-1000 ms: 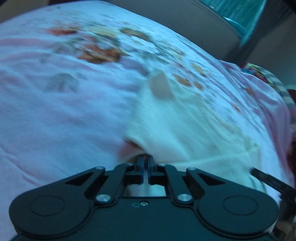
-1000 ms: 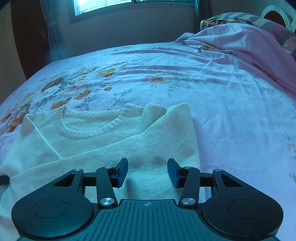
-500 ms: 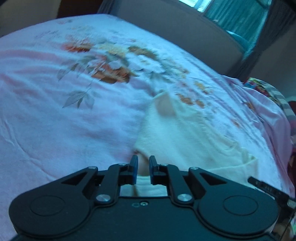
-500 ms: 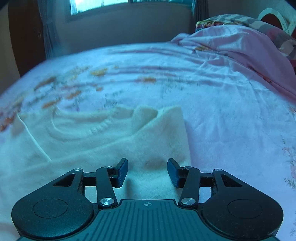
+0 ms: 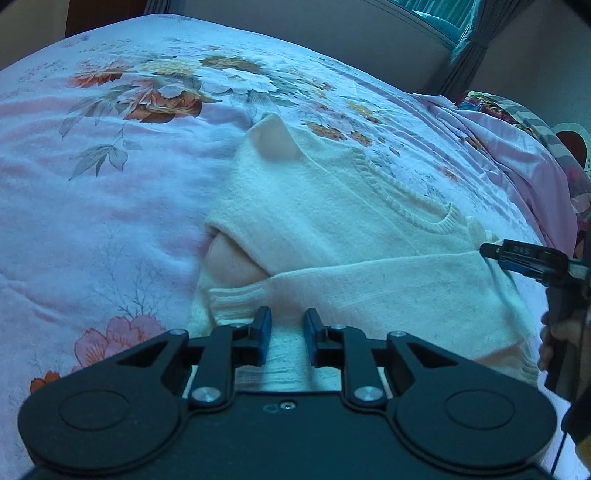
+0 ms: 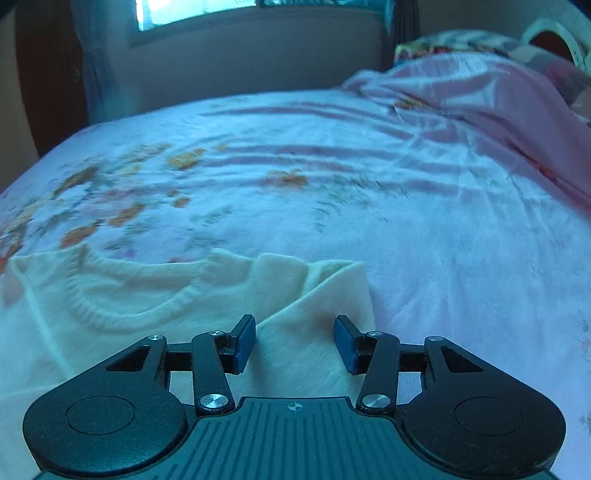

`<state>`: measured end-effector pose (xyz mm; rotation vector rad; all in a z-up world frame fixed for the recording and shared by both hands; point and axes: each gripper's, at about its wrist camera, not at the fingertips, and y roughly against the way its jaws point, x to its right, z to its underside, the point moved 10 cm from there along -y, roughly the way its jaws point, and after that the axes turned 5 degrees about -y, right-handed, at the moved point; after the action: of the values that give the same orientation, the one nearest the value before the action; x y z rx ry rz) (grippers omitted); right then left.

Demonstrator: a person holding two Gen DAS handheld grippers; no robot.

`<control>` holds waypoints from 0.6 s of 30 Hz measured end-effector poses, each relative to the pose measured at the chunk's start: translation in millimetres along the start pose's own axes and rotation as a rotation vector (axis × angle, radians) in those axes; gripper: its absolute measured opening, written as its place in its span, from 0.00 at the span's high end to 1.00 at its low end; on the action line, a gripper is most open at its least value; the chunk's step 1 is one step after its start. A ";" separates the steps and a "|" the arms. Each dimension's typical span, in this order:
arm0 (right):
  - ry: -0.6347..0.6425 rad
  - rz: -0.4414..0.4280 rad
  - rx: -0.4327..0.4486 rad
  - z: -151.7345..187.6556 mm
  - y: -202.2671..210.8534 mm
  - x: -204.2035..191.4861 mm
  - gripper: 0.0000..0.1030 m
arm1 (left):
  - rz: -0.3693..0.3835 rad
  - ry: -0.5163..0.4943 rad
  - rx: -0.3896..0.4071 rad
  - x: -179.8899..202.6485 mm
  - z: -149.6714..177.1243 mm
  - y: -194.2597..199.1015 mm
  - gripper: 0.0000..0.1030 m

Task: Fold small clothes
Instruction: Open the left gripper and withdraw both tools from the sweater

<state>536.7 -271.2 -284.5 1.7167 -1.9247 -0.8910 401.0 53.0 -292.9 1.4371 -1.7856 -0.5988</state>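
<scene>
A small cream knitted sweater [image 5: 332, 229] lies flat on the floral bedsheet [image 5: 110, 177], one sleeve folded across its front, ribbed cuff near its left edge. My left gripper [image 5: 287, 334] is open and empty, low over the cuff end of that sleeve. In the right wrist view the sweater [image 6: 155, 295] fills the lower left, neckline up. My right gripper [image 6: 295, 341] is open and empty over the sweater's right edge. Its tip also shows in the left wrist view [image 5: 524, 258] at the sweater's far side.
A rumpled pink blanket [image 6: 480, 99] and patterned pillows [image 5: 517, 118] lie at the head of the bed. A wall with a window [image 6: 192, 14] and curtains runs behind the bed. Bare floral sheet [image 6: 443, 240] extends around the sweater.
My left gripper has opened, released the sleeve and backed off; the sleeve now lies folded across the sweater. My right gripper stayed open and shifted a little along the sweater's edge.
</scene>
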 end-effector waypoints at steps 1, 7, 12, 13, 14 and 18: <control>-0.002 0.011 -0.010 -0.8 -8.6 5.0 0.54 | -0.002 -0.003 0.001 0.2 0.2 -0.3 0.83; 0.037 0.089 -0.038 2.4 -9.3 4.7 0.54 | -0.016 -0.027 0.000 2.6 0.5 -1.2 0.83; 0.108 0.018 0.005 31.1 51.2 -29.9 0.54 | -0.035 -0.054 -0.018 5.2 0.6 1.2 0.83; 0.139 0.011 0.006 41.7 60.4 -37.4 0.54 | -0.039 -0.057 -0.021 5.9 1.2 1.6 0.83; 0.172 0.001 -0.003 55.1 66.3 -42.8 0.54 | -0.045 -0.067 -0.021 6.6 2.5 2.1 0.83; 0.209 0.041 -0.058 87.7 68.8 -43.4 0.54 | -0.073 -0.096 -0.030 11.7 8.1 10.4 0.82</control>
<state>434.8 -209.5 -294.4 1.6605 -1.7734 -0.7141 387.2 43.6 -287.0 1.4808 -1.7964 -0.7403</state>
